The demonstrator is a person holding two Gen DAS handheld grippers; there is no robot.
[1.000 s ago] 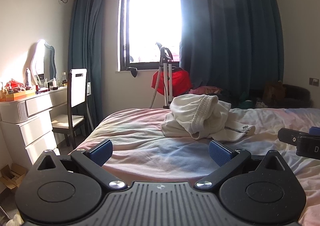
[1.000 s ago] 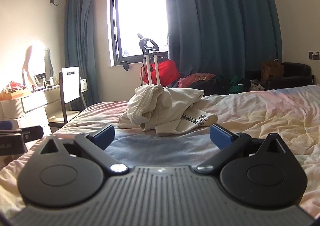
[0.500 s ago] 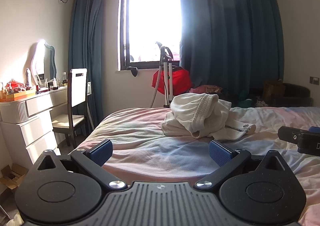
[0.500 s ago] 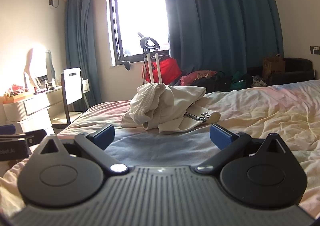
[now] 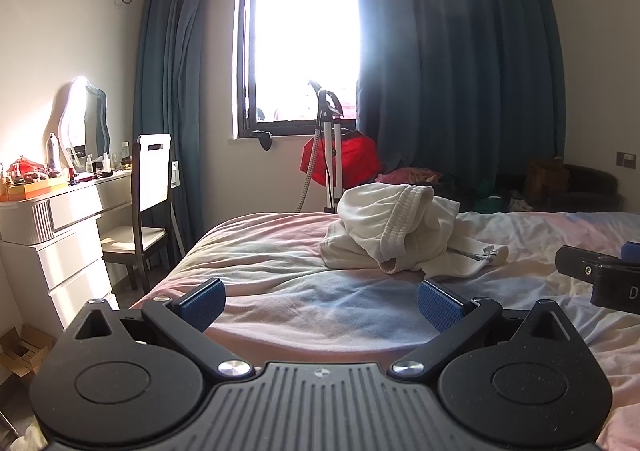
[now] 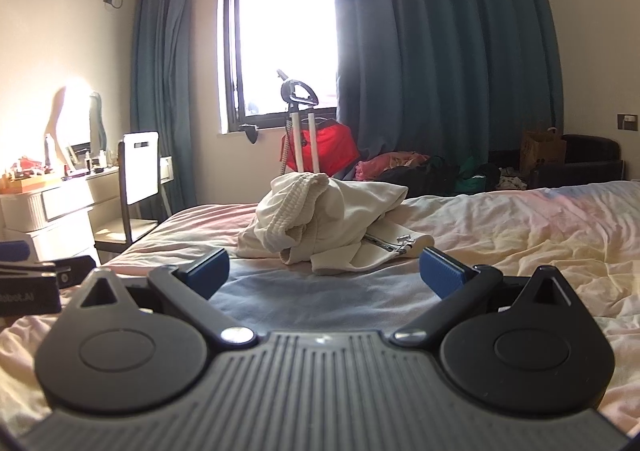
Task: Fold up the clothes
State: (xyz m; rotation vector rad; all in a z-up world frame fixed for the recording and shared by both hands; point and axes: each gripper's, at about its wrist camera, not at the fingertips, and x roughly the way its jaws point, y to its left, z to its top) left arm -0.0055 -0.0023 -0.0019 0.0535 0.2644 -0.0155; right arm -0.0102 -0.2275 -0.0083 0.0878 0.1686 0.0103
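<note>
Daylight enters through the dark-framed rectangular window [image 5: 302, 47]; its pane is blown out to white in both views, with glare bleeding onto the adjacent teal fabric curtain [image 5: 452, 63]. A bright sun patch washes out the wavy-framed vanity mirror [image 6: 78, 119]. The pastel rumpled bedsheet [image 6: 520, 227] is softly lit. Fisheye bending curves the walls; the corners vignette black. Focus is sharp throughout.

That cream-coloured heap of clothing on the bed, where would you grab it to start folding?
Probably by the ribbed waistband that sits on top of the crumpled white garment. It is a thick, raised edge facing both open grippers, so it can be pinched from the near side, slightly from above. The flat zipper end lies pressed to the bed, harder to get under.
</note>
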